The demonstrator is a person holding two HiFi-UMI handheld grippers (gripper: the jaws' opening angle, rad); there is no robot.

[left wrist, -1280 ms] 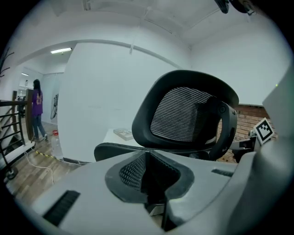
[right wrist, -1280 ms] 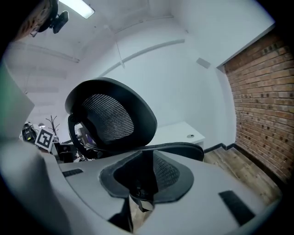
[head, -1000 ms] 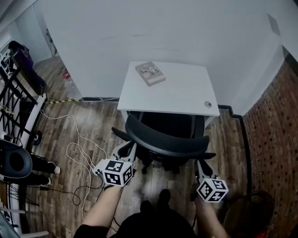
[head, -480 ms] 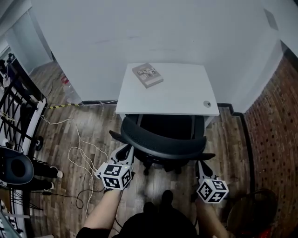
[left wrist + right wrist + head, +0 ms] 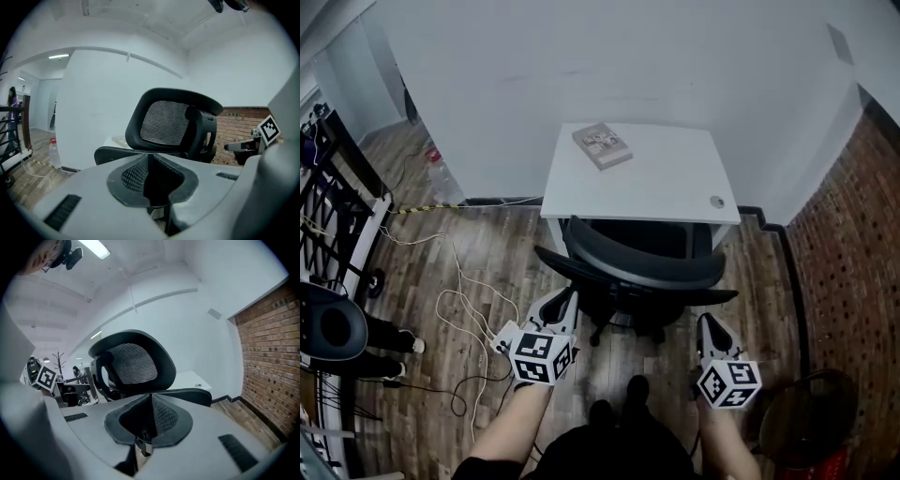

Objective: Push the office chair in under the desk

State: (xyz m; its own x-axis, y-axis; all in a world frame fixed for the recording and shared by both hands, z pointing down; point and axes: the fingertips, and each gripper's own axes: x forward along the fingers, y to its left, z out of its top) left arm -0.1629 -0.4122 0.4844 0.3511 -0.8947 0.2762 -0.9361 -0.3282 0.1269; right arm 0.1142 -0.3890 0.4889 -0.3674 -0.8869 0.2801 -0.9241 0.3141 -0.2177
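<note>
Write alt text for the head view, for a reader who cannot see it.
Seen from above, a black chair sits pushed partly under a white desk, with a book on the desk. Below it the left gripper and right gripper, both shut and empty, point at the chair without touching it; the right jaws have just closed.
</note>
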